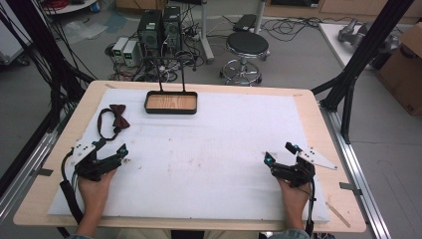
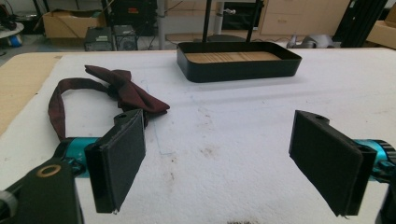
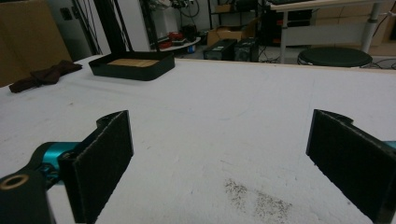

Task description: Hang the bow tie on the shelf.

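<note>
The white mat (image 1: 209, 149) lay bare under my left gripper (image 1: 110, 151) and right gripper (image 1: 281, 153), both spread and empty; the limp bow tie (image 1: 118, 115) just beyond my left, short of the tray (image 1: 170, 102), seemed likely to slide or bunch under a jaw.

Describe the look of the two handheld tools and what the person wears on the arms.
Both the left tool and the right tool are black-bodied, with teal metal fittings behind two flat, rectangular black jaws faced in dark padding. A grey three-cornered plate sits on top of each. A thick black cable trails from the left one, a thinner one from the right. Grey-blue sleeve cuffs show at the bottom edge.
</note>
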Tool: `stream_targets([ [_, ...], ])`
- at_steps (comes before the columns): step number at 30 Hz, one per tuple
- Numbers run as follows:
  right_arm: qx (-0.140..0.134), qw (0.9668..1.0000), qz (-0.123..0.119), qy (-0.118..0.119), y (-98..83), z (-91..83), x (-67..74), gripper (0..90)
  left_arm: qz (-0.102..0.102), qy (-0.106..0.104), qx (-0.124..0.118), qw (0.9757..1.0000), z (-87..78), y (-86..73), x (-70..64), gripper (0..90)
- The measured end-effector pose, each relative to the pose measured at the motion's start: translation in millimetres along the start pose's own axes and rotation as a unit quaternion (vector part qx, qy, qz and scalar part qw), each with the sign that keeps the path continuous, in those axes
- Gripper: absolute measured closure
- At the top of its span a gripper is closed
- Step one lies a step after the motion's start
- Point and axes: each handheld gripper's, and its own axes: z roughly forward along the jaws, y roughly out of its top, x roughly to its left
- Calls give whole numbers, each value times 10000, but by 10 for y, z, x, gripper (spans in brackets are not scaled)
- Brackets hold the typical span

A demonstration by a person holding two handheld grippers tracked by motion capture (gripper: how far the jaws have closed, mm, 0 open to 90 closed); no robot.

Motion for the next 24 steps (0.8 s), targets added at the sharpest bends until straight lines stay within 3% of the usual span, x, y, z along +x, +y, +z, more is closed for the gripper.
stream_targets([
  [24,39,10000,25,8,-3,5,-1,63,29,34,25,10000,-1,-2,0,190],
])
